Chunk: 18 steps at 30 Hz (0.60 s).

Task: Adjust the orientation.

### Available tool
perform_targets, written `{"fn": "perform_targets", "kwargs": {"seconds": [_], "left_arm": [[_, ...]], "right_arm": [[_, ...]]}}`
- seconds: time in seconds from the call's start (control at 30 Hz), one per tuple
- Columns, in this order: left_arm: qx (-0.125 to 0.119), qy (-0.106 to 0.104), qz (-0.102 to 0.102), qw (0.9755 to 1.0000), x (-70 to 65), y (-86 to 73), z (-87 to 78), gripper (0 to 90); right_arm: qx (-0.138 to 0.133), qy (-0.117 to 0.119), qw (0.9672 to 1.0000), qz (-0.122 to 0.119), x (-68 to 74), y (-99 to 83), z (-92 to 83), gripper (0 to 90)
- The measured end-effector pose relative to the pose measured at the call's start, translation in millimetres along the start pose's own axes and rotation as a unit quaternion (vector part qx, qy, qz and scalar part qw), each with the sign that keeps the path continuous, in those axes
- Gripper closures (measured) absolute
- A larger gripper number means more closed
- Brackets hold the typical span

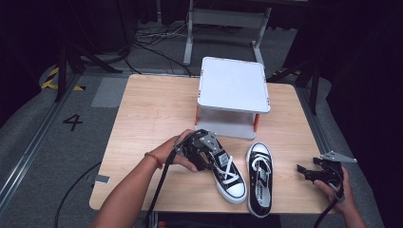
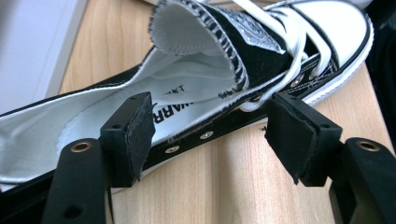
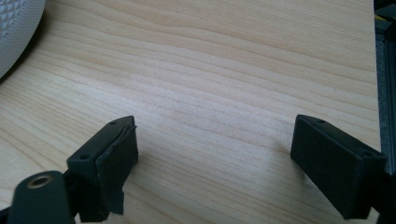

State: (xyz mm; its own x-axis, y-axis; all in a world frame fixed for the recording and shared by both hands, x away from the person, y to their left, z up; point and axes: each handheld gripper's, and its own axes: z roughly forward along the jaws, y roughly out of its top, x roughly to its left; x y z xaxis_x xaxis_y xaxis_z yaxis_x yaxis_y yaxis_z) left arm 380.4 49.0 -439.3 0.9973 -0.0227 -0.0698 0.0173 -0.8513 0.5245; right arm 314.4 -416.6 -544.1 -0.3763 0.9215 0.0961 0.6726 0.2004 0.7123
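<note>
Two black canvas sneakers with white laces and rubber toes lie on the wooden table [image 1: 152, 114]. The left sneaker [image 1: 230, 178] points its toe at the near edge; the right sneaker [image 1: 260, 183] lies beside it. My left gripper [image 1: 208, 151] is at the left sneaker's heel end. In the left gripper view it [image 2: 212, 123] is open, one pad [image 2: 135, 126] inside the sneaker [image 2: 196, 88] over the insole, the other pad [image 2: 294, 135] outside over the wood, the eyelet wall between them. My right gripper [image 1: 306, 172] is open over bare wood [image 3: 215, 144], holding nothing.
A white two-level stand [image 1: 233, 85] with orange posts sits at the table's back middle, just behind the sneakers. A white textured rubber edge [image 3: 14, 32] shows at the top left of the right gripper view. The table's right edge is close to my right hand.
</note>
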Motion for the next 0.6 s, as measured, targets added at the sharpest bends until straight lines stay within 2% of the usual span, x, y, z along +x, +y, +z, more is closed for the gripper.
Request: {"fn": "perform_targets", "kwargs": {"seconds": [0.1, 0.2, 0.33, 0.4, 0.47, 0.6], "left_arm": [[0.006, -0.01, 0.004, 0.9999, 0.3, 0.1, 4.5, 38.6], [0.004, -0.016, 0.017, 0.9997, 0.4, 0.1, 4.1, 51.2], [0.018, -0.015, 0.034, 0.9991, -3.6, 2.2, 0.9, 66.9], [0.021, -0.026, 0.034, 0.9988, -8.3, 1.7, -2.1, 73.7], [0.03, -0.019, 0.04, 0.9986, -12.8, 1.7, -4.7, 75.3], [0.041, -0.01, 0.025, 0.9988, -29.6, -4.0, -14.4, 83.7]], "right_arm": [[0.0, 0.0, 1.0, 0.0, 0.0, 0.0, 0.0, 15.2], [0.0, 0.0, 1.0, 0.0, 0.0, 0.0, 0.0, 15.2], [0.0, 0.0, 1.0, 0.0, 0.1, -0.2, -0.2, 15.3], [0.0, 0.001, 1.0, -0.001, 0.1, -0.2, -0.3, 15.3], [0.0, 0.0, 1.0, 0.0, 0.2, -0.3, -0.4, 15.3], [0.0, 0.001, 1.0, 0.0, 0.3, -0.3, -0.4, 15.3]]}}
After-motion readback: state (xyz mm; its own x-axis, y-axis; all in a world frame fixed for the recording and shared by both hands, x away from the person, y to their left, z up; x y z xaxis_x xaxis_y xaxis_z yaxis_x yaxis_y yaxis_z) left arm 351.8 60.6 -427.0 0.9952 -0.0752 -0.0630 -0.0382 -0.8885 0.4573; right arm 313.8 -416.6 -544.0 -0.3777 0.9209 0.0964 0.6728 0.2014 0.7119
